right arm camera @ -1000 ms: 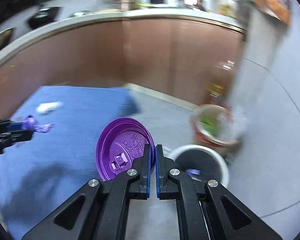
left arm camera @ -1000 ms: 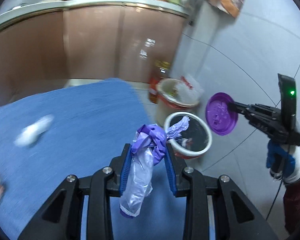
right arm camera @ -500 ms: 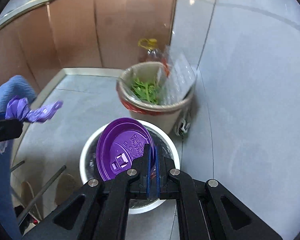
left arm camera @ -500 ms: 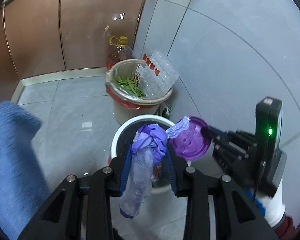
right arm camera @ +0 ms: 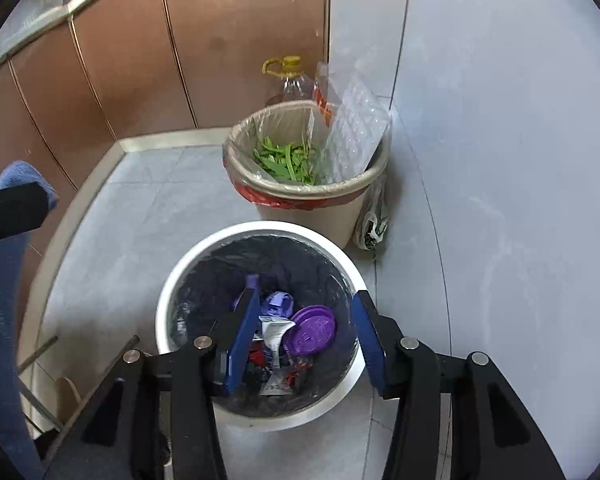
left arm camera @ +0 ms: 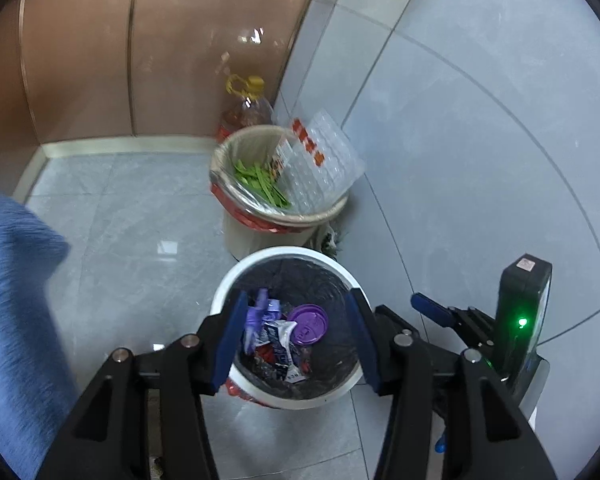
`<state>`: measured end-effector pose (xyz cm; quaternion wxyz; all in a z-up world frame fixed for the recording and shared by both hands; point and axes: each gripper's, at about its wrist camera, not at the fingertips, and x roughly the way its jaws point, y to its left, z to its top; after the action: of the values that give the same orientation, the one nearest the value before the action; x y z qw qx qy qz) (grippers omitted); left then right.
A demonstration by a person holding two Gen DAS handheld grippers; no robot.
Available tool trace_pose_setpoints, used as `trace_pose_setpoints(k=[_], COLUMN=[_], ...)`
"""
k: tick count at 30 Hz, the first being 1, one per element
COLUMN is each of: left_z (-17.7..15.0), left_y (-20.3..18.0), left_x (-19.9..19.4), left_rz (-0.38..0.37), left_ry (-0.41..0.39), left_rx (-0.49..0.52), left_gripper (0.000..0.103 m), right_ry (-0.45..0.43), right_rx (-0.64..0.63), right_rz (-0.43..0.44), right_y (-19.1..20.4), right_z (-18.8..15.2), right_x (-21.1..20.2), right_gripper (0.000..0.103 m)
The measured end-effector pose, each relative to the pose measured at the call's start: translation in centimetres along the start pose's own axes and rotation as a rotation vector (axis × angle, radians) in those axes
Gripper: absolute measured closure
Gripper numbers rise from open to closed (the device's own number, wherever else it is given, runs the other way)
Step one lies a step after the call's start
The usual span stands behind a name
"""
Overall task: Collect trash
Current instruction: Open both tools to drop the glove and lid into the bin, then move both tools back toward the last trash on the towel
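Grey floor tiles carry the white bin (left arm camera: 352,390) straight below both tongs, left (left arm camera: 296,338) and right (right arm camera: 306,338), jaws just opened, empty, the purple lid (right arm camera: 313,330) and purple bag (left arm camera: 258,316) dropped inside.

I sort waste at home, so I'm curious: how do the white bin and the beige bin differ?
The white bin has a black liner; the beige bin has a clear liner over a red one. The white bin holds wrappers, a purple lid and purple plastic; the beige bin holds green scraps and a clear tray. The white bin stands nearer the grippers. Both are round, open-topped and on the tile floor.
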<state>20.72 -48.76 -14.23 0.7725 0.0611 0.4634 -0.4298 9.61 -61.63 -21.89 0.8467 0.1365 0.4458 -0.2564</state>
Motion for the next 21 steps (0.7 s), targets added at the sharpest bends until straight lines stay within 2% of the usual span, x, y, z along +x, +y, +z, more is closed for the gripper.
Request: trace_pose_setpoints(k=[4,6,8,13,15,21], left_z=[-1.4,-2.1,-3.1,-5.6,-6.8,-10.1], left_y=[-0.1,-0.1,0.0,0.4,0.5,1.6], left_x=[-4.6,-6.9,-9.7,-17.3,-20.3,-27.2], left_rz=[0.063,0.095,0.134,0.230,0.280,0.359], left_ry=[-0.092,-0.140,-0.192,-0.349,-0.410,-0.481], left_rx=[0.013,0.012,0.005,-0.023,-0.028,-0.058], left_gripper=[0.054,0.054,0.054,0.054,0.054,0.054], right_ry=[-0.063,-0.102,-0.149,-0.303,-0.365,-0.491], right_rx=[0.012,0.011,0.000,-0.036,-0.043,-0.086], right_rz=[0.013,0.010,0.016,0.014,0.027,0.107], right_y=[0.7,1.4,2.4,5.1,6.1,9.7], right_z=[-0.4,-0.6,-0.8,-1.8,-2.5,-5.4], right_x=[-3.3,-5.6,-8.2,-15.7,-18.8,-27.1], right_gripper=[0.041,0.031,0.024,0.017,0.006,0.004])
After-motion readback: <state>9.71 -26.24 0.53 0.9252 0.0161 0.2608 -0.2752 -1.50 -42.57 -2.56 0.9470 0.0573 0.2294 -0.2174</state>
